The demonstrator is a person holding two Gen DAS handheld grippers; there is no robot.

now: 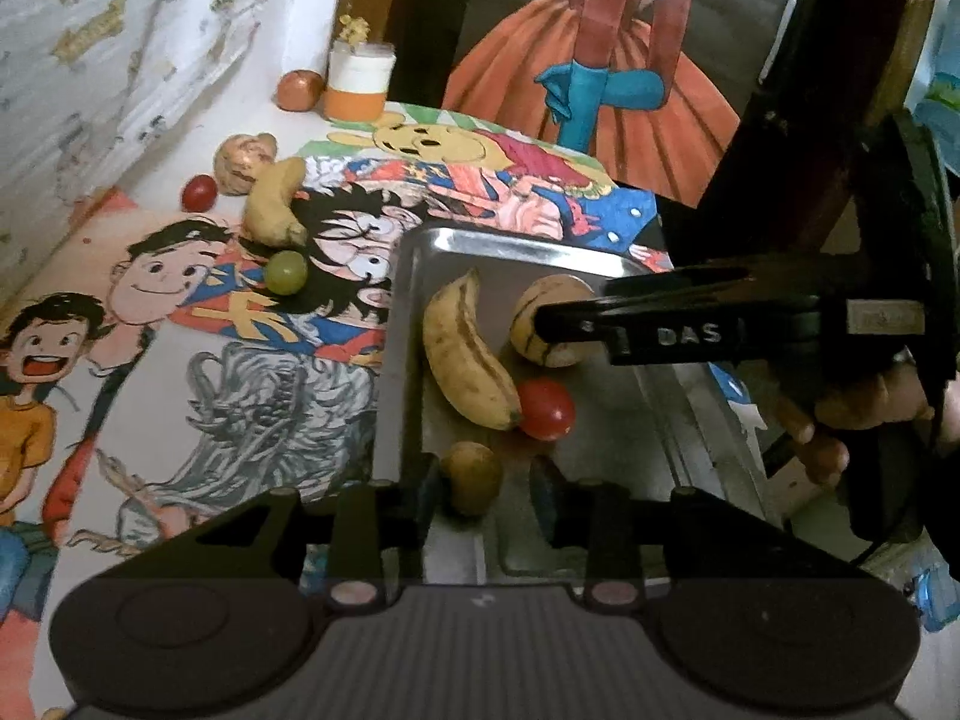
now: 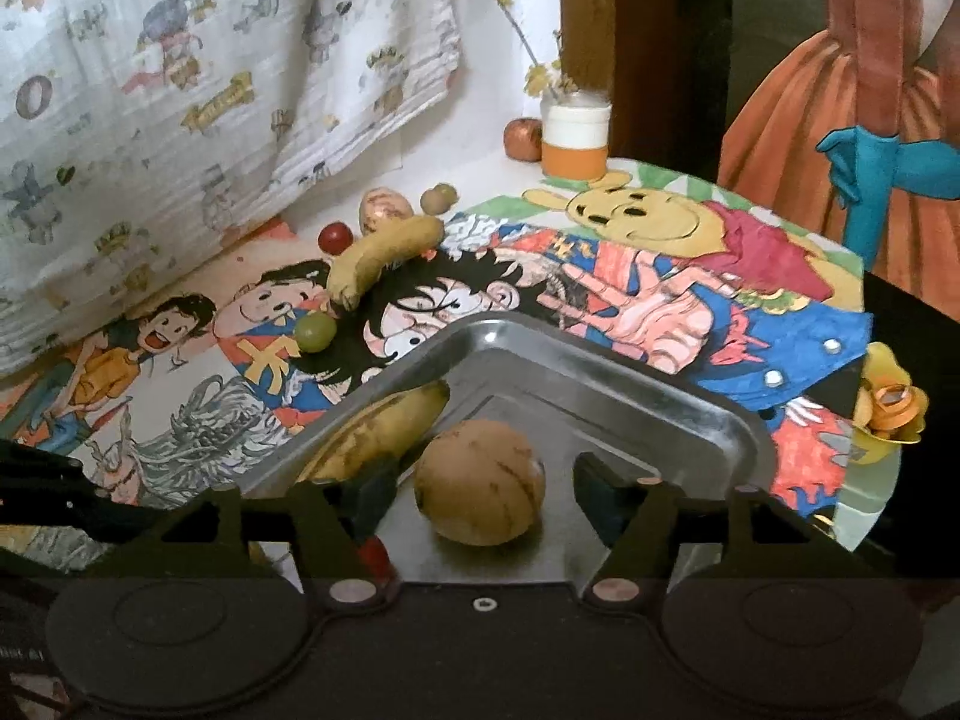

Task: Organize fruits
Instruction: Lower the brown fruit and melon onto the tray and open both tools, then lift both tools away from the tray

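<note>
Both grippers hover over a metal tray (image 1: 414,324) on a cartoon-printed tablecloth (image 1: 240,324). Left gripper (image 1: 487,489): jaws parted around a small brown fruit (image 1: 472,477), one pad just beside it, not squeezing. Right gripper (image 2: 483,495): jaws spread wide, clear of a round tan fruit (image 2: 480,483) on the tray. Also on the tray — a banana (image 1: 465,360) touching a red tomato (image 1: 546,408). Off the tray lie a second banana (image 1: 273,201), a green grape (image 1: 285,272) and a red fruit (image 1: 198,192).

A cartoon-printed cloth (image 2: 606,276) covers the tabletop; a white patterned curtain (image 2: 180,90) hangs along its far left edge; dark wooden furniture (image 2: 648,60) stands behind; lighting dim.
</note>
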